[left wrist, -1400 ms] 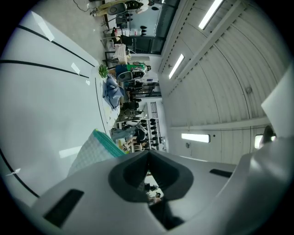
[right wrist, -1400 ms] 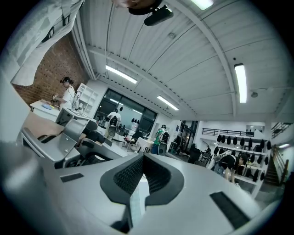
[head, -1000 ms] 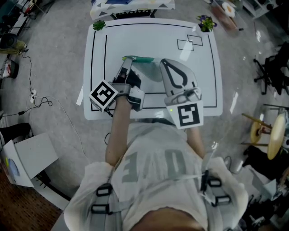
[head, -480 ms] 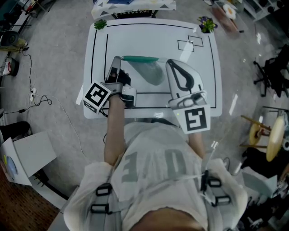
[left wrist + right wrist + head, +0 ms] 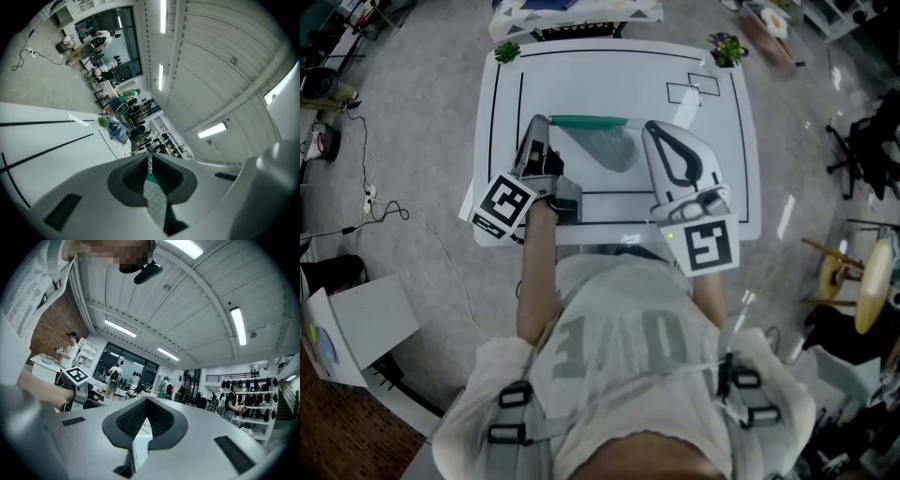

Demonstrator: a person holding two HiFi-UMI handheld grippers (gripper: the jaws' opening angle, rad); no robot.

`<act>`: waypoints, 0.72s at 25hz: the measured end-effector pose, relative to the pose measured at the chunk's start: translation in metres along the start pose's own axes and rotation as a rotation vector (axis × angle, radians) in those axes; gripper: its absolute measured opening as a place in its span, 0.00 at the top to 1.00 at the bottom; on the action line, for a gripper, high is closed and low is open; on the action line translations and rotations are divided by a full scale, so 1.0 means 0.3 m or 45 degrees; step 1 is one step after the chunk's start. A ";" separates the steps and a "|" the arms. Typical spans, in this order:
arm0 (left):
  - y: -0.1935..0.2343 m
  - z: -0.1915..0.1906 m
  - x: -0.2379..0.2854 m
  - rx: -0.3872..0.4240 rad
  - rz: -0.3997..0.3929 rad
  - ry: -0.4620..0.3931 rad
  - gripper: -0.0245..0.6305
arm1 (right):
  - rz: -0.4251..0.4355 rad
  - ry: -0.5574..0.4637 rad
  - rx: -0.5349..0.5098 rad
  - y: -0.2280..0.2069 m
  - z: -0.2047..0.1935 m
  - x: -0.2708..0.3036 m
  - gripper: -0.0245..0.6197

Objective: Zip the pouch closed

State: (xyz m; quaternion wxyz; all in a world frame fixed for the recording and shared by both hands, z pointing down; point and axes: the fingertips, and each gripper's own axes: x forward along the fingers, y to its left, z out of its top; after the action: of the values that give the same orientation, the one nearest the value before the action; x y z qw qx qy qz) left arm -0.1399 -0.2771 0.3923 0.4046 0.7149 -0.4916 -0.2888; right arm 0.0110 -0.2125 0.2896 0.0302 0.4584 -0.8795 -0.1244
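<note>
A translucent grey pouch (image 5: pixel 615 152) with a green zipper (image 5: pixel 591 122) lies on the white table (image 5: pixel 712 178). My left gripper (image 5: pixel 540 123) is at the zipper's left end. In the left gripper view, the left gripper (image 5: pixel 150 157) is shut on a grey checked strip (image 5: pixel 154 201) with green at its top, the zipper pull. My right gripper (image 5: pixel 649 128) meets the pouch's right end with its jaws closed. The right gripper view shows those pads (image 5: pixel 126 420) pressed together, with the pinched edge itself hard to make out.
Black lines frame the tabletop, with small rectangles (image 5: pixel 694 87) marked at the back right. Little green plants (image 5: pixel 506 52) (image 5: pixel 727 47) stand on the two far corners. Cables (image 5: pixel 366 197) lie on the floor at left and a chair (image 5: pixel 862 150) stands at right.
My left gripper has slid left along the zipper and rolled, so more green zipper shows between the grippers. The right gripper and the pouch's right end have stayed put.
</note>
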 end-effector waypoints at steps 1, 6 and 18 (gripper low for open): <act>-0.006 0.005 -0.001 0.020 0.000 -0.002 0.95 | 0.004 -0.005 -0.002 0.004 0.007 0.001 0.95; -0.063 0.013 -0.013 0.064 -0.047 -0.014 0.94 | 0.045 -0.002 -0.008 0.021 0.015 0.004 0.95; -0.328 0.072 -0.059 0.630 -0.204 -0.117 0.70 | 0.003 0.004 0.008 -0.016 0.021 -0.024 0.95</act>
State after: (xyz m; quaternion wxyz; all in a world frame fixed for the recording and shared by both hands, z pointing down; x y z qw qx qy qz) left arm -0.1173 -0.2483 0.2966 0.1706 0.8149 -0.5070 -0.2230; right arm 0.0179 -0.2082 0.2827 0.0302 0.4578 -0.8803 -0.1211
